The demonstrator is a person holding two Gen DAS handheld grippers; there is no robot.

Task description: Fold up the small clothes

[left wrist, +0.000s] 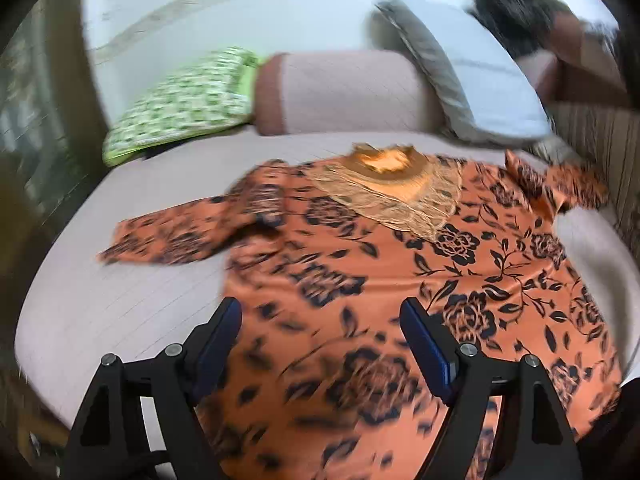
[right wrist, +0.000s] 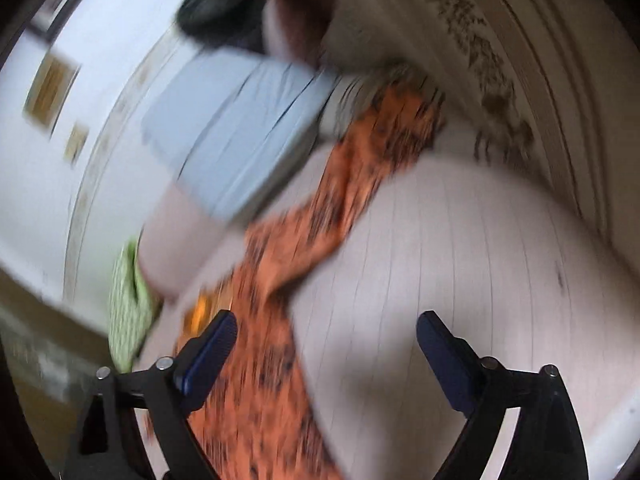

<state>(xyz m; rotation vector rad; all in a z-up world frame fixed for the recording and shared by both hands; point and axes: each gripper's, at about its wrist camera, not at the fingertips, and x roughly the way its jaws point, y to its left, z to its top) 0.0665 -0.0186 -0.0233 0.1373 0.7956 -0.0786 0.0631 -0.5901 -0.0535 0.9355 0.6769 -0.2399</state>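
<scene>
An orange top with black flower print (left wrist: 400, 280) lies spread flat on a pale pink bed (left wrist: 120, 300), neckline with beige fringe (left wrist: 388, 184) at the far side, one sleeve (left wrist: 172, 236) stretched to the left. My left gripper (left wrist: 320, 316) is open and empty, hovering over the top's lower left part. In the blurred right wrist view the top's right sleeve and side (right wrist: 304, 240) run diagonally across the bed (right wrist: 460, 260). My right gripper (right wrist: 326, 332) is open and empty above the top's right edge.
A green patterned pillow (left wrist: 180, 104), a pink bolster (left wrist: 340, 92) and a grey-white pillow (left wrist: 472, 72) lie at the head of the bed. A striped fabric wall or headboard (left wrist: 600, 152) stands on the right. A dark-haired person (left wrist: 520, 8) is at the far right.
</scene>
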